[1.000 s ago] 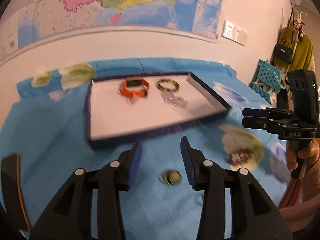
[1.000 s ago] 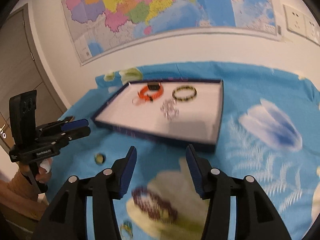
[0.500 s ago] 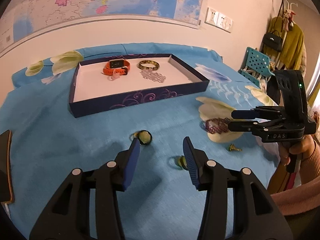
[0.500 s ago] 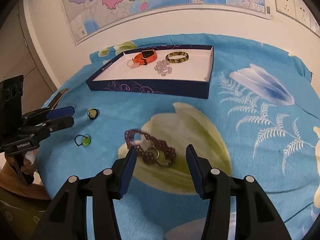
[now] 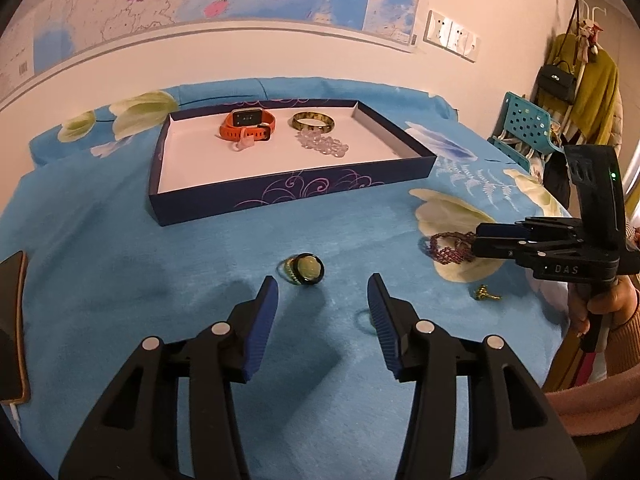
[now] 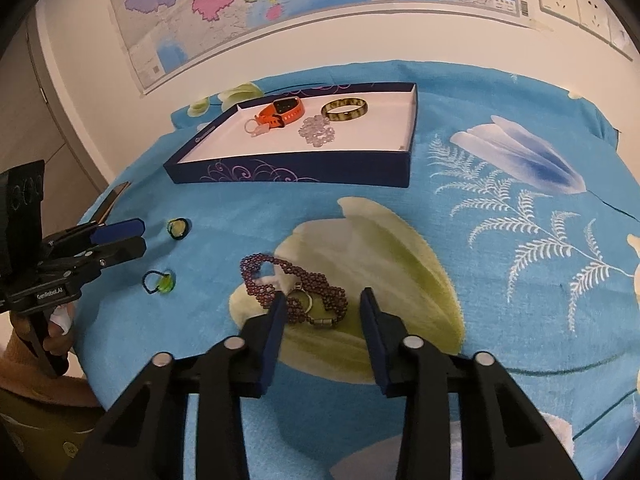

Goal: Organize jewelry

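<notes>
— Where is the jewelry?

— An orange watch, a bangle and a clear bead bracelet lie in the navy tray toward the tabletop's far edge. On the blue cloth, near the front edge, lie a green-stone ring and a dark red bead bracelet.

— And the grippers?

— The left gripper is spread wide and empty just short of the ring; the right gripper, wide open too and holding nothing, hovers over the red bracelet.
</notes>
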`<state>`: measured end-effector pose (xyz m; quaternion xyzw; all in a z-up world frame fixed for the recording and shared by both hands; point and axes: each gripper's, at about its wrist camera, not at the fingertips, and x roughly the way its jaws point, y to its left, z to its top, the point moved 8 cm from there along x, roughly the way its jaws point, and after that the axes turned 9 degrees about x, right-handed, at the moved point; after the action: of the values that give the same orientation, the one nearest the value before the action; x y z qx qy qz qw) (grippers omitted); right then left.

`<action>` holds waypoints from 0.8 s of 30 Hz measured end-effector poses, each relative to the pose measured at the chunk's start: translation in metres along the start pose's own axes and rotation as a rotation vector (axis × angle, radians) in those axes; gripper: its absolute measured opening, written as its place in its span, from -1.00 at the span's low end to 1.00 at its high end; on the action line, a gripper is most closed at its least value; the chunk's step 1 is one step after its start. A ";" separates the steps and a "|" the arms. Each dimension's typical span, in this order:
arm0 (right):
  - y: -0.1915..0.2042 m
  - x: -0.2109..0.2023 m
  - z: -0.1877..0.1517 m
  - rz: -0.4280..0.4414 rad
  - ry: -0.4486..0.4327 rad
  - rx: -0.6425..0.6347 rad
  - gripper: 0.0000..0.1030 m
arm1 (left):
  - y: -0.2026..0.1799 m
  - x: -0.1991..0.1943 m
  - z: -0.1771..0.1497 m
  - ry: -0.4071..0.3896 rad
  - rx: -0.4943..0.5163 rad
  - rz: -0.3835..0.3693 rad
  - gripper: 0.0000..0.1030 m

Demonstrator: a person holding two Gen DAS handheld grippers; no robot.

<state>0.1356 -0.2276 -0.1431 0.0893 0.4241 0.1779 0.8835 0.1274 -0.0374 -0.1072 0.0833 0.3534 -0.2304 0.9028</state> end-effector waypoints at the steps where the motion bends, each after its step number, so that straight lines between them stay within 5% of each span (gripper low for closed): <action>1: -0.001 0.000 0.000 -0.013 -0.002 -0.006 -0.57 | 0.001 0.002 0.000 0.004 -0.001 0.006 -0.10; 6: 0.000 0.001 0.000 -0.018 0.004 -0.017 -0.92 | 0.001 0.008 0.002 0.014 0.013 0.011 -0.10; 24: 0.044 -0.012 0.024 0.091 -0.059 -0.064 -0.93 | -0.006 0.041 0.006 0.122 0.081 0.024 -0.42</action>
<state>0.1372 -0.1920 -0.1057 0.0853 0.3873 0.2287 0.8891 0.1544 -0.0596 -0.1306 0.1380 0.3969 -0.2284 0.8782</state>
